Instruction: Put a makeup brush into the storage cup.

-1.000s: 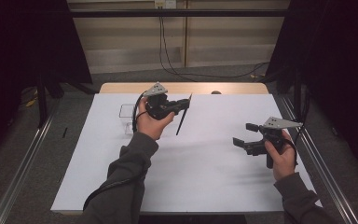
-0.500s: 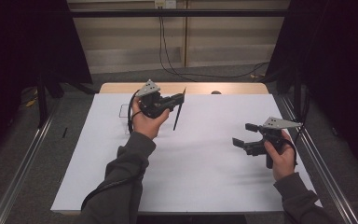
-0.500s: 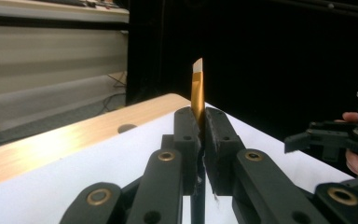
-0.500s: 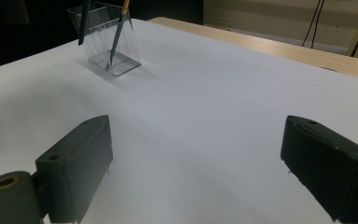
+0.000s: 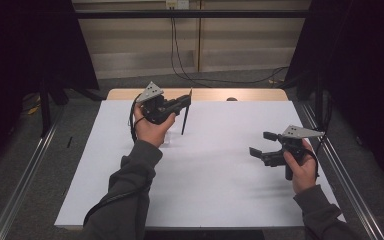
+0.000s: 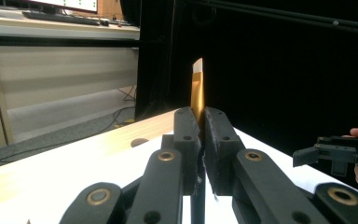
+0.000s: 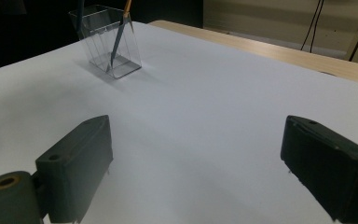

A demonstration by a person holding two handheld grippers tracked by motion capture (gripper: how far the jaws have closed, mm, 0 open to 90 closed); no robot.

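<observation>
My left gripper is shut on a thin paintbrush with a black handle that hangs nearly upright over the back left of the white table. In the left gripper view the brush's gold ferrule and pale tip stick up from between the closed pads of the left gripper. My right gripper is held low at the right of the table, open, nothing between its jaws. In its own view the right gripper faces a clear plastic cup with another brush leaning inside.
The white sheet covers the table top, with a wooden strip along the far edge. Metal rails run down both sides. Cables lie on the floor beyond. The right hand's gripper shows far off in the left gripper view.
My left hand has lifted and drifted to the left and away with the brush, which now hangs more upright. The right hand has kept still.
</observation>
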